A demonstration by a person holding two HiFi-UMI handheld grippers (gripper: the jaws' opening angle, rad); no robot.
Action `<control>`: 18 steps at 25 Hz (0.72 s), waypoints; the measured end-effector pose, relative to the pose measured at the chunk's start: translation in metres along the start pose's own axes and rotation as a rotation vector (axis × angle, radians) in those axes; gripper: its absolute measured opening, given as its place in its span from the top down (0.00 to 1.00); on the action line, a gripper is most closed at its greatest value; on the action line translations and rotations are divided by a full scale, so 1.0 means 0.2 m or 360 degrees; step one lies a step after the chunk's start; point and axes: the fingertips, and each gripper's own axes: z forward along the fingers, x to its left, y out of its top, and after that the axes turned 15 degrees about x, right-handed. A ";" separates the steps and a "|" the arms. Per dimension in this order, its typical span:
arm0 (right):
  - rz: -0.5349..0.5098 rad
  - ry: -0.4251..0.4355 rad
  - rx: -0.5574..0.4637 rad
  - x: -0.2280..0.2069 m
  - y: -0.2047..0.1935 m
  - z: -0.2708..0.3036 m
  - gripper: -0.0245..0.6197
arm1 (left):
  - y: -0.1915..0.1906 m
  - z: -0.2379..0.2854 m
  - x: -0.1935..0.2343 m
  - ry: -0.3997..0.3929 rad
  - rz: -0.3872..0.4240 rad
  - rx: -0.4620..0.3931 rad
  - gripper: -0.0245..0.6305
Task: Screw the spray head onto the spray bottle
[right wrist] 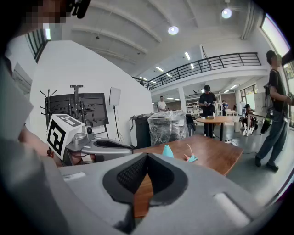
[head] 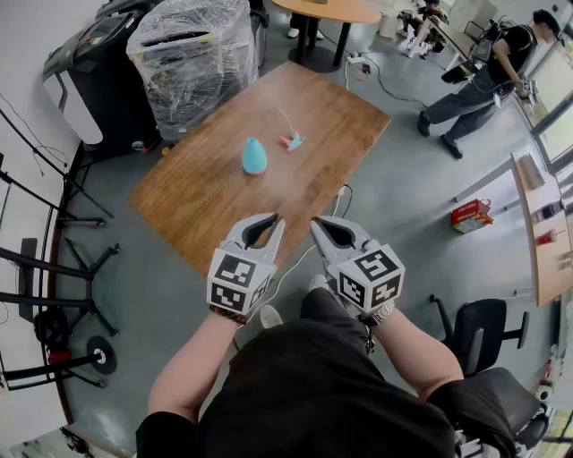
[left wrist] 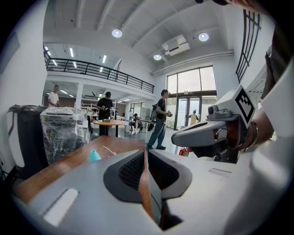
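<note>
A teal spray bottle (head: 254, 156) stands upright near the middle of the wooden table (head: 206, 192); it also shows small in the left gripper view (left wrist: 94, 155) and the right gripper view (right wrist: 168, 151). The spray head (head: 291, 139), pink and teal with a thin tube, lies on the table just right of the bottle (right wrist: 189, 157). My left gripper (head: 269, 224) and right gripper (head: 319, 226) hover side by side off the table's near edge, well short of both objects. Both are shut with nothing between their jaws (left wrist: 145, 158) (right wrist: 146, 160).
A machine wrapped in clear plastic (head: 192, 54) stands past the table's far left corner beside a dark machine (head: 89, 80). A round table (head: 327, 13) and people (head: 483, 76) are farther back. Stands (head: 54, 259) crowd the left; an office chair (head: 479, 326) sits right.
</note>
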 end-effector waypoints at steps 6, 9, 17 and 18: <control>-0.0004 0.0008 0.0030 -0.14 0.06 0.17 0.97 | 0.04 0.18 0.12 -0.0012 0.0017 0.0042 0.88; -0.0014 0.0029 0.0056 -0.23 0.09 0.24 0.97 | 0.07 0.29 0.19 0.0000 0.0012 0.0059 0.87; -0.0077 0.0127 0.0157 -0.51 0.14 0.45 0.97 | 0.11 0.68 0.36 0.0039 -0.0037 0.0175 0.83; -0.0085 0.0146 0.0173 -0.54 0.14 0.47 0.97 | 0.10 0.73 0.38 0.0057 -0.0044 0.0196 0.82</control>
